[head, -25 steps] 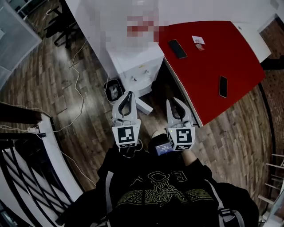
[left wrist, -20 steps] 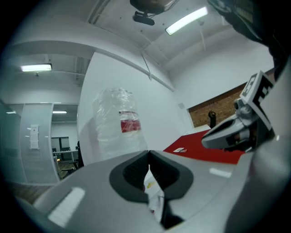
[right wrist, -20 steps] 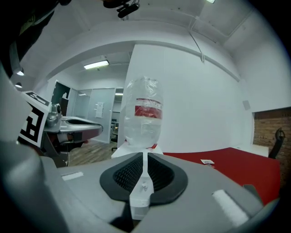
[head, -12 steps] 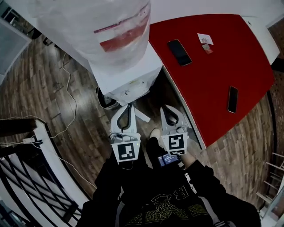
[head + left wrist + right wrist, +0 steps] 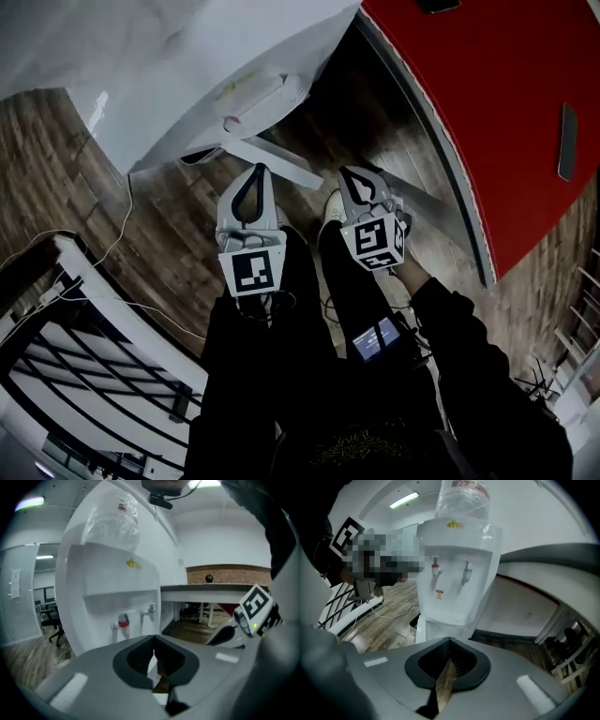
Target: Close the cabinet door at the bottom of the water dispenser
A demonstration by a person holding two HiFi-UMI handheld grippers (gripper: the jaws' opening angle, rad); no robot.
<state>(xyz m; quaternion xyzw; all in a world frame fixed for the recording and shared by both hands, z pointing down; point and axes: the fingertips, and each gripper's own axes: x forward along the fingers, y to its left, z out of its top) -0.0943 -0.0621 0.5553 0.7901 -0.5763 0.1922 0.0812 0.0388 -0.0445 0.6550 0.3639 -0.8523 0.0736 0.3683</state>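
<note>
The white water dispenser (image 5: 187,84) fills the top left of the head view, with its bottle, taps and tray in both gripper views (image 5: 108,597) (image 5: 454,573). Its bottom cabinet door (image 5: 277,162) stands swung open as a white slab over the wood floor. My left gripper (image 5: 258,169) (image 5: 153,638) is shut and empty, with its tips just short of the door's edge. My right gripper (image 5: 349,172) (image 5: 450,641) hangs to the right of the door, and its jaws are closing together with nothing between them. The lower cabinet (image 5: 440,630) sits right ahead of it.
A red table (image 5: 487,112) with a phone (image 5: 566,141) on it runs along the right. A black railing (image 5: 94,375) and a white cable (image 5: 122,234) lie to the left. The person's legs and a shoe (image 5: 333,206) are below the grippers. A small bin (image 5: 414,623) stands beside the dispenser.
Both grippers and the head have dropped low toward the floor, so the dispenser and its open door now loom large. The right jaws have come together.
</note>
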